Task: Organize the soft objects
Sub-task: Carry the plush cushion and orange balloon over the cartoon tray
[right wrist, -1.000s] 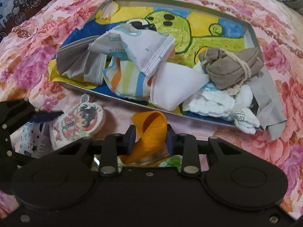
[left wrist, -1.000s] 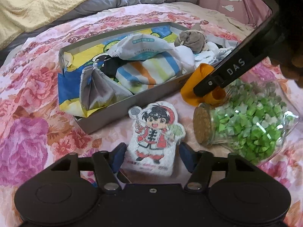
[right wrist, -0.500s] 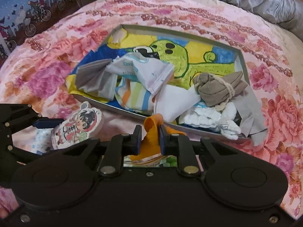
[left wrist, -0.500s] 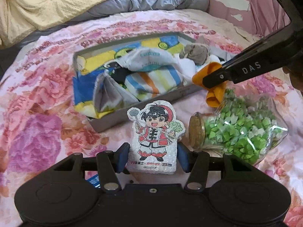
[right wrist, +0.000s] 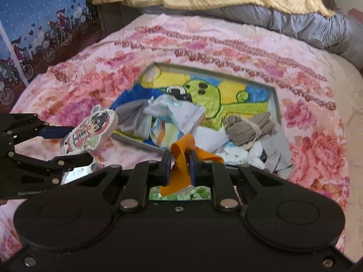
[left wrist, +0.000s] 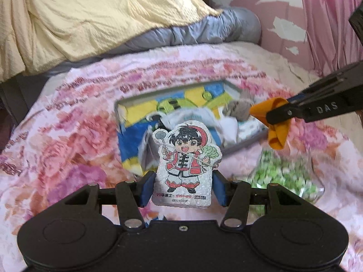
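Observation:
My left gripper point(left wrist: 183, 187) is shut on a flat white cartoon-boy cushion point(left wrist: 185, 164) and holds it upright above the bed; it also shows in the right wrist view point(right wrist: 89, 133). My right gripper point(right wrist: 179, 166) is shut on an orange cloth strip point(right wrist: 181, 158), raised off the bed; the strip also shows in the left wrist view point(left wrist: 273, 122). Ahead lies a shallow grey box point(right wrist: 275, 104) with a green cartoon lining, holding several cloths and a tied grey-brown sock bundle point(right wrist: 247, 127).
A glass jar of green paper stars point(left wrist: 285, 176) lies on the floral bedsheet point(left wrist: 68, 149) to the right of the left gripper. A yellow blanket point(left wrist: 90, 18) and a grey duvet point(left wrist: 204, 29) are piled at the back. A pink curtain point(left wrist: 329, 11) hangs at the right.
Both grippers have risen from the bed, each lifting its item. The box and jar now appear farther away. The right gripper's fingers have closed tighter on the orange cloth.

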A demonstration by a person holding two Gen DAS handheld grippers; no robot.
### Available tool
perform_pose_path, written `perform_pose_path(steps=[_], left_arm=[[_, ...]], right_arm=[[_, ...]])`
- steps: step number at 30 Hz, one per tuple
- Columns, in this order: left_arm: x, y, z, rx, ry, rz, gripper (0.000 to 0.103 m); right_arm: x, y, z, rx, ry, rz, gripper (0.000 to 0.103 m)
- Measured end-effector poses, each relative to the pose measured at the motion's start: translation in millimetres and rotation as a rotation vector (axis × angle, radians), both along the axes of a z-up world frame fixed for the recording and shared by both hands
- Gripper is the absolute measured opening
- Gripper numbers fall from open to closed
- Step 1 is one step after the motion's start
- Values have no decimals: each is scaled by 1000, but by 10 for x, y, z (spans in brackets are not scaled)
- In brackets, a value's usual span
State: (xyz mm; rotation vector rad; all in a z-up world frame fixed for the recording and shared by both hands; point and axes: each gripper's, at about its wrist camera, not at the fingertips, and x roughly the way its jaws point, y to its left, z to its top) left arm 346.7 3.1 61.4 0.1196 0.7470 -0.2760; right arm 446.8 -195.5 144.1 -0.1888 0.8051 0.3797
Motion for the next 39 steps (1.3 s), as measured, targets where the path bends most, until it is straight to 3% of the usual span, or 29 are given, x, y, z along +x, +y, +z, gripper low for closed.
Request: perform_pose_path(steps=[6,15,26,39], left_arm=[[75,-9,227,-8,-62,41,55],[512,-47,346,-20,-132,106,56],[1205,85,-72,-93,-115,199,56],[1404,124,-577,-128,-55,194,55]], right_arm=[[12,-90,306,28,-48,5,10],[442,-81,298,93,-88,-39,10],[1155,-93,-61,87,-82,-108,10],[1323,-109,-494,80,-42,-127,10]])
